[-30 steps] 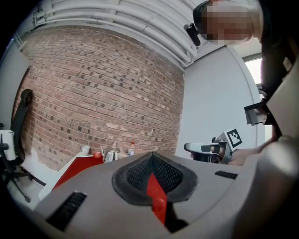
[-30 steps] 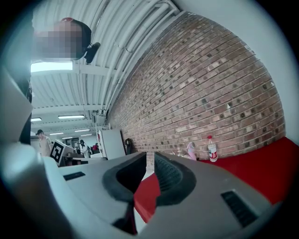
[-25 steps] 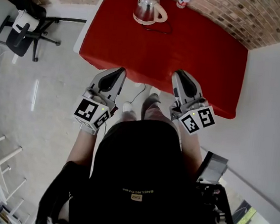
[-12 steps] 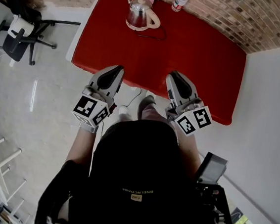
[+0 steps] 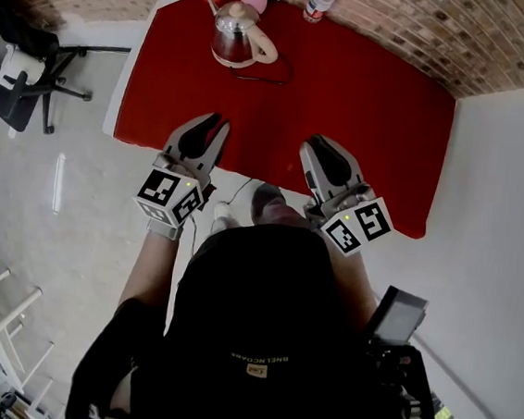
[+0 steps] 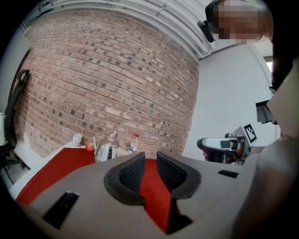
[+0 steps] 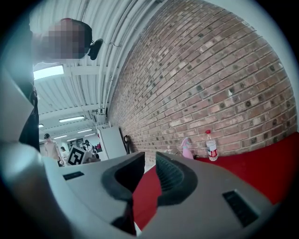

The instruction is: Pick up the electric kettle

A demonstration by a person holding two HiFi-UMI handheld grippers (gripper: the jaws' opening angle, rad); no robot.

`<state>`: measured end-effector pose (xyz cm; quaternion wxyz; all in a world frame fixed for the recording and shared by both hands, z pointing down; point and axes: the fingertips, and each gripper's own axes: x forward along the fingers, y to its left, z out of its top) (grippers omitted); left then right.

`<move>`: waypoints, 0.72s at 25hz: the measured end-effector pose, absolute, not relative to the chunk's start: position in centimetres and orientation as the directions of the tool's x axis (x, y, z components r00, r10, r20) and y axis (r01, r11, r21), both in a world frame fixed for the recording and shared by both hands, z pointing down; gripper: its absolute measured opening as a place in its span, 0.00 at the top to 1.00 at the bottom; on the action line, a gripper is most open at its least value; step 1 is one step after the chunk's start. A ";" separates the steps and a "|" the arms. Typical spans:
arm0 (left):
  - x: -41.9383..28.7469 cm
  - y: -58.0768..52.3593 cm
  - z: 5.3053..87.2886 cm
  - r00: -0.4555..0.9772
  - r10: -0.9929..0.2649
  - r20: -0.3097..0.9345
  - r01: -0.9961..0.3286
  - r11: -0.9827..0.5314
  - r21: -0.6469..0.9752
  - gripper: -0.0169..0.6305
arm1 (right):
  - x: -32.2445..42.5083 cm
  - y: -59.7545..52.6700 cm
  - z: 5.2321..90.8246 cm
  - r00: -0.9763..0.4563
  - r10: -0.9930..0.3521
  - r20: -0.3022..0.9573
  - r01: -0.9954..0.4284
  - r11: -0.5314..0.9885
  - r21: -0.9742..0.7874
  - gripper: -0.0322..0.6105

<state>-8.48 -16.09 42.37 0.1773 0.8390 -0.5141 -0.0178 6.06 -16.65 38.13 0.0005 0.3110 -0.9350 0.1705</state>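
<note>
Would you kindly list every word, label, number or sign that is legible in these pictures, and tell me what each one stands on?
Small pale print on the person's black top: upside down and too small to read.
Red-and-white label on the clear plastic bottle with a red cap: too blurred to read.
Black-and-white square markers on the cubes: patterns only, no letters or numbers.
No legible text anywhere else.

Electric kettle (image 5: pixel 231 39) near far-left corner of red table (image 5: pixel 365 112)
</note>
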 end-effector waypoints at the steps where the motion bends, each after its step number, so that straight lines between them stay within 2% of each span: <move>1: -8.4 -16.9 42.9 0.470 -0.868 0.161 -0.857 -0.406 0.317 0.86 | 6.3 -17.2 38.3 -0.806 -0.581 0.111 -0.583 0.747 -0.321 0.85; 18: -7.4 -28.0 51.0 0.444 -0.861 0.250 -0.869 -0.345 0.354 0.67 | 9.0 -22.6 41.5 -0.797 -0.573 0.191 -0.601 0.720 -0.348 0.83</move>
